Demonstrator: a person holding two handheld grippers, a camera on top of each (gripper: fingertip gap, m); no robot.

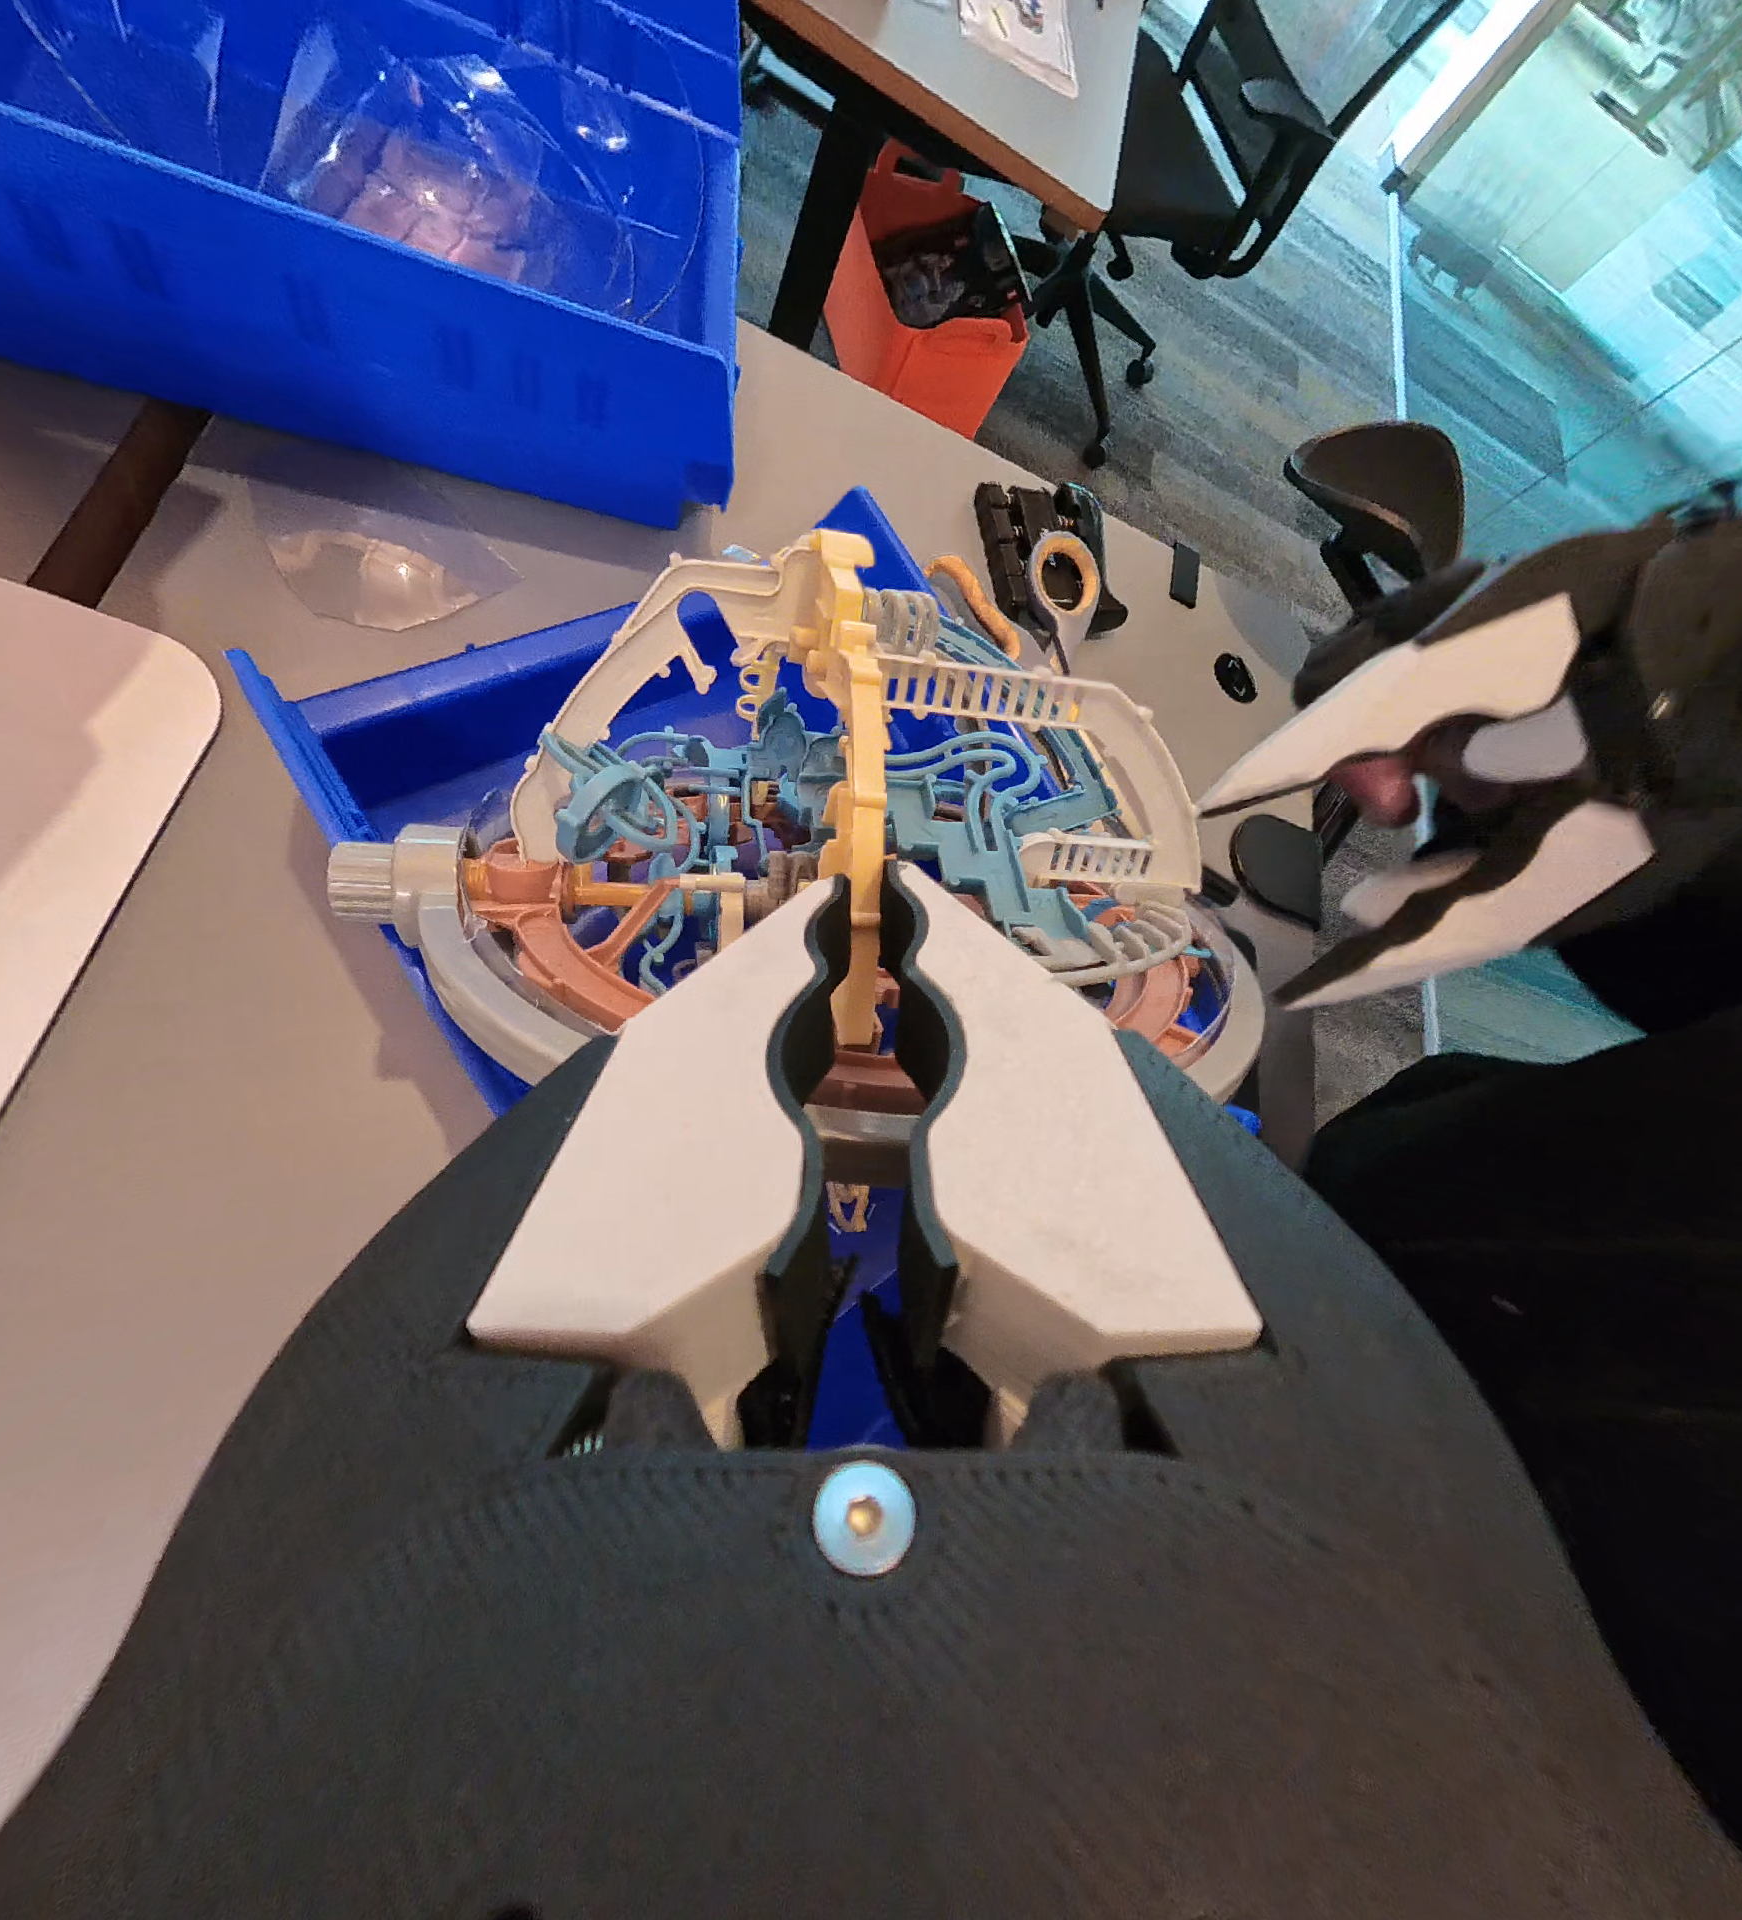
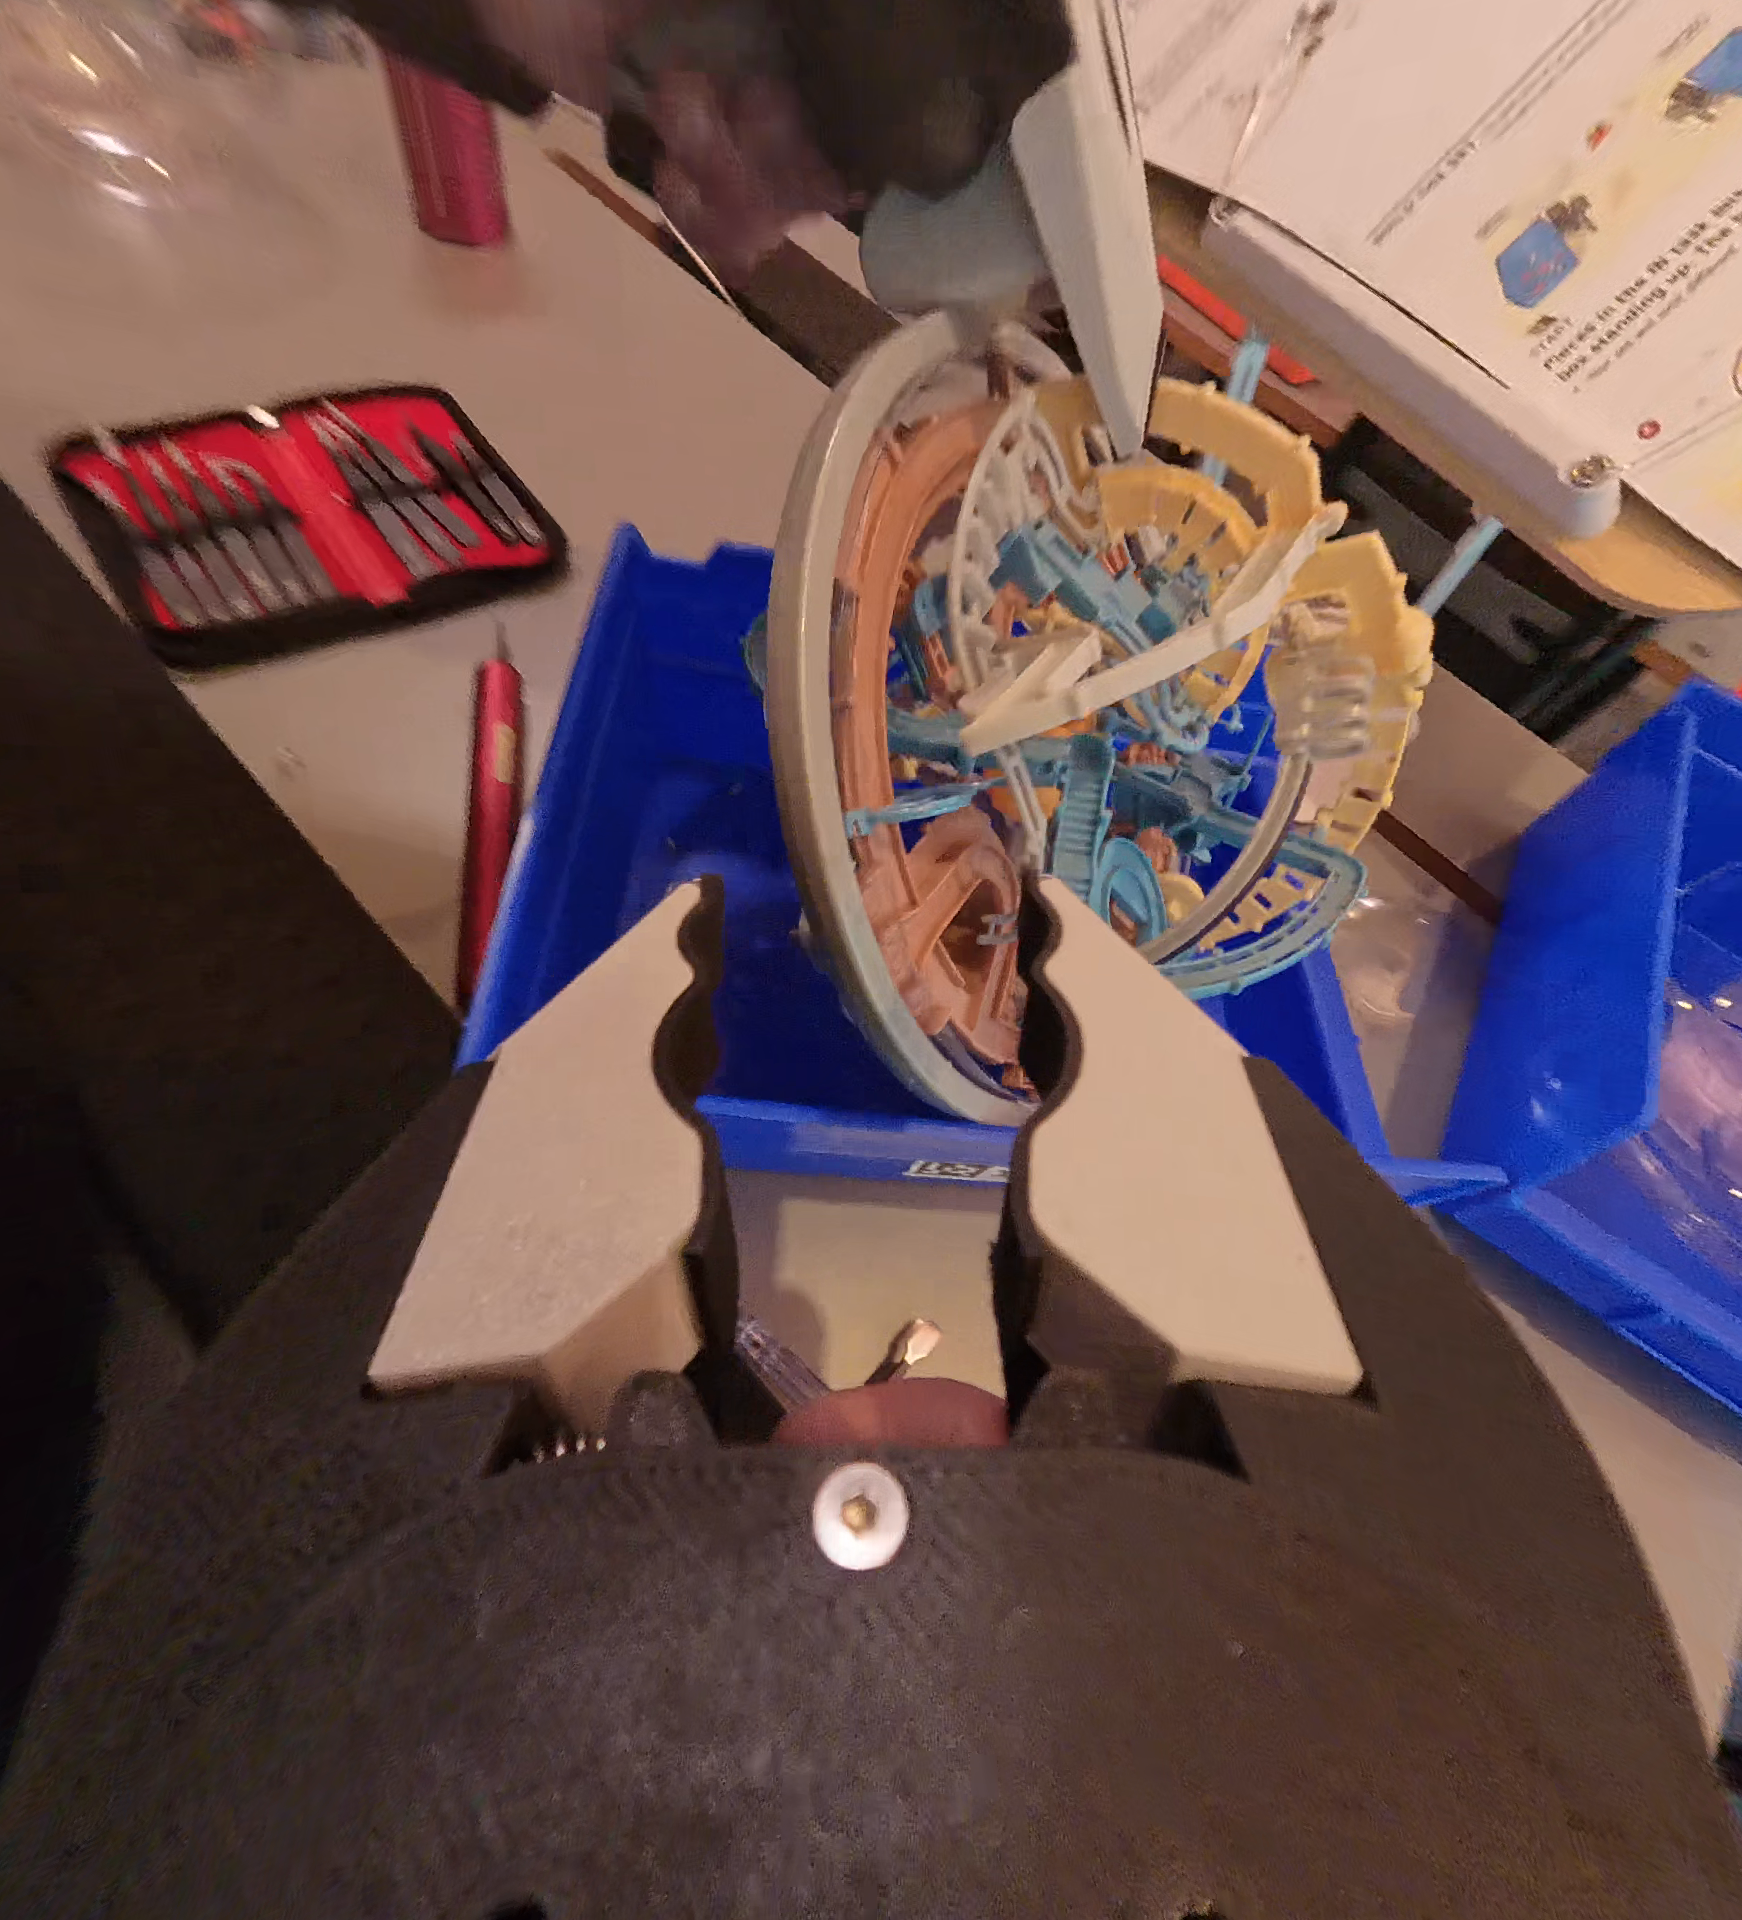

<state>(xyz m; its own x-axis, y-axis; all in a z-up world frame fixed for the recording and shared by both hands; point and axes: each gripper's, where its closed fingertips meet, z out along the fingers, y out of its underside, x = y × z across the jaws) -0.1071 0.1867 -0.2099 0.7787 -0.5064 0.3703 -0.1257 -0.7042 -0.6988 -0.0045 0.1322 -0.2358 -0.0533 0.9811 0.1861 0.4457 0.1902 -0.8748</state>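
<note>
A maze-ball inner frame (image 1: 950, 800) of cream, blue, yellow and brown plastic tracks sits in a grey ring (image 1: 472, 987) over a small blue bin (image 1: 410, 727). My left gripper (image 1: 862, 883) is shut on the frame's yellow upright strip (image 1: 859, 727). My right gripper (image 1: 1251, 904) is open beside the frame's right edge. In the right wrist view the frame (image 2: 1085, 665) hangs tilted over the bin (image 2: 638, 748). The right gripper (image 2: 872, 914) is open and empty, its right fingertip close to the ring's lower edge (image 2: 888, 1049). A left gripper finger (image 2: 1095, 260) comes down from above.
A large blue bin (image 1: 327, 312) holding clear domes stands behind and shows at the right (image 2: 1625, 1039). A red tool case (image 2: 306, 520) and a red pen-like tool (image 2: 493, 790) lie on the table. A printed sheet on a board (image 2: 1469, 208) leans behind. Chairs (image 1: 1386, 499) stand past the table edge. One gripper's finger ends stand about 12 cm off the other's.
</note>
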